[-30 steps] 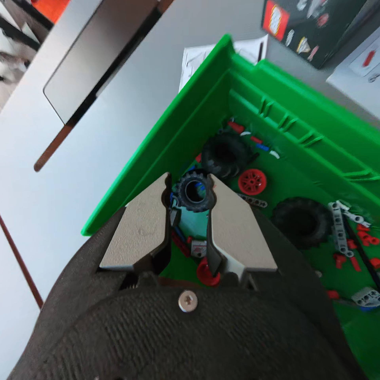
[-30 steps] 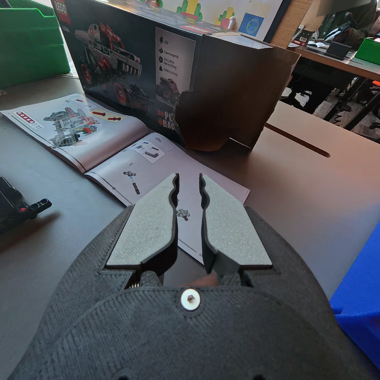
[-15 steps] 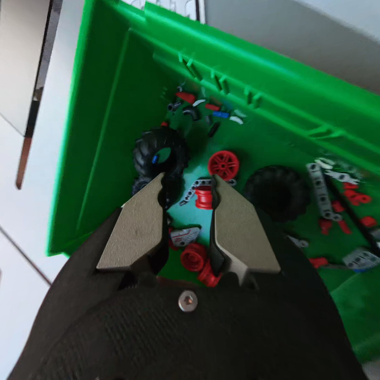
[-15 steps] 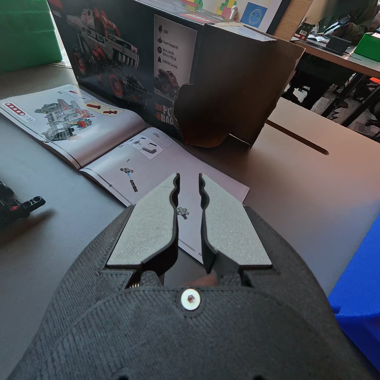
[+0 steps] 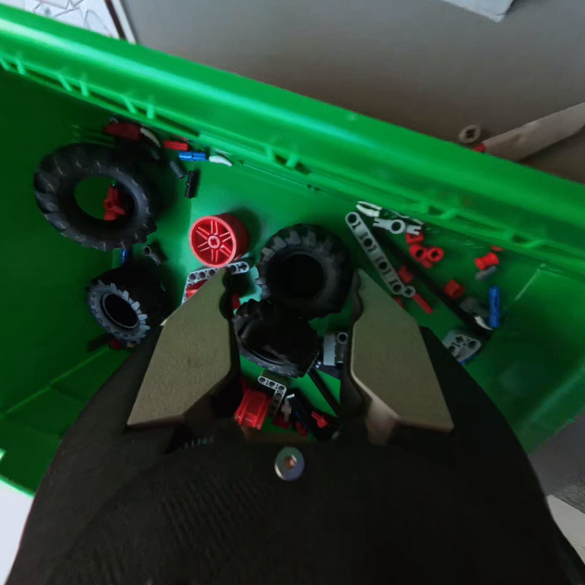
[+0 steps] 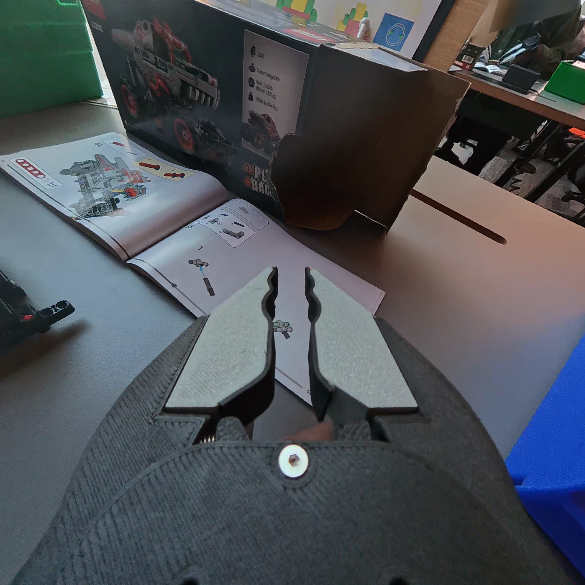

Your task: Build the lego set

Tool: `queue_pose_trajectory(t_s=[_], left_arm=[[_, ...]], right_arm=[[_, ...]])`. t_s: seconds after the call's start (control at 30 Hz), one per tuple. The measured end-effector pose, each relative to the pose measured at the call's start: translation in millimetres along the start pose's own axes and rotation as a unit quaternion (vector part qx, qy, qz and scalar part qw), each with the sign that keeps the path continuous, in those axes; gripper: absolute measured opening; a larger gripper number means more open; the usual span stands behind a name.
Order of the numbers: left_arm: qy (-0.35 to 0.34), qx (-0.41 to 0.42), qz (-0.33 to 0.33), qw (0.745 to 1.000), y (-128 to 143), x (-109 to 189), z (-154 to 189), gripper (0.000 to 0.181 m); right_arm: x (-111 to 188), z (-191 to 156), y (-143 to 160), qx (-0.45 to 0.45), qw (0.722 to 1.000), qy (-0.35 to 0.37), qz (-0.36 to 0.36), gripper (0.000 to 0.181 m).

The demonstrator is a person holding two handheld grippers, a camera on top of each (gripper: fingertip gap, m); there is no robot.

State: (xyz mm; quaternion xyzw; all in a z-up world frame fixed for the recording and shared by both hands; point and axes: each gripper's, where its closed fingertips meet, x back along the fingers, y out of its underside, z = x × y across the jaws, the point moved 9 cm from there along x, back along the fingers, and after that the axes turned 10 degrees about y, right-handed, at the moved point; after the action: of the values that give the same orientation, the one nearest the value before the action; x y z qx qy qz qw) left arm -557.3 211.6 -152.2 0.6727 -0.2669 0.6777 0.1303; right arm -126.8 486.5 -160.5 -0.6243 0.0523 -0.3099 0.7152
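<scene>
The left gripper (image 5: 289, 285) is angled down into the green plastic bin (image 5: 316, 126), its fingers (image 5: 190, 348) spread wide and gripping nothing. Between them two black rubber tyres (image 5: 278, 342) lie on the bin floor, the farther one's bore facing the camera. A red spoked wheel hub (image 5: 215, 243) lies just beyond the left fingertip. The right gripper (image 6: 291, 272) is held low over the open instruction booklet (image 6: 221, 253) on the grey table (image 6: 474, 300), fingers slightly apart and empty.
</scene>
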Motion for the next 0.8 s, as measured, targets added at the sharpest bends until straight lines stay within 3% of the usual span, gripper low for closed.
queue_pose_trajectory(t_s=[0.07, 0.13, 0.27, 0.53, 0.6, 0.67, 0.8], left_arm=[[-0.034, 0.021, -0.001, 0.999, 1.5, 3.4, -12.5, 0.057], [-0.092, 0.036, -0.006, 0.995, 7.3, 11.1, -28.0, 0.060], [-0.101, 0.081, 0.038, 0.991, 15.7, 31.2, -38.5, 0.053], [-0.136, 0.070, 0.108, 0.982, 29.1, 74.1, -13.8, 0.043], [-0.091, 0.062, 0.150, 0.982, 30.8, 78.2, 1.9, 0.037], [0.009, 0.039, 0.193, 0.980, 30.6, 74.3, 27.8, 0.030], [0.032, 0.021, 0.167, 0.985, 34.2, 60.4, 51.8, 0.030]], right_arm=[[1.0, -0.2, 0.0, -0.001, 1.000, -0.002, 0.002, 0.013], [2.0, -0.2, 0.3, -0.003, 1.000, -0.005, 0.003, 0.013], [3.0, -0.1, 0.4, -0.006, 1.000, -0.009, 0.004, 0.013], [2.9, -0.3, 0.4, -0.006, 1.000, -0.013, 0.004, 0.012], [2.9, -0.1, 0.5, -0.008, 1.000, -0.014, 0.004, 0.012], [2.8, 0.6, 0.5, -0.011, 1.000, -0.017, 0.004, 0.013], [0.6, 2.9, 1.2, -0.026, 0.999, -0.031, -0.005, 0.014]])
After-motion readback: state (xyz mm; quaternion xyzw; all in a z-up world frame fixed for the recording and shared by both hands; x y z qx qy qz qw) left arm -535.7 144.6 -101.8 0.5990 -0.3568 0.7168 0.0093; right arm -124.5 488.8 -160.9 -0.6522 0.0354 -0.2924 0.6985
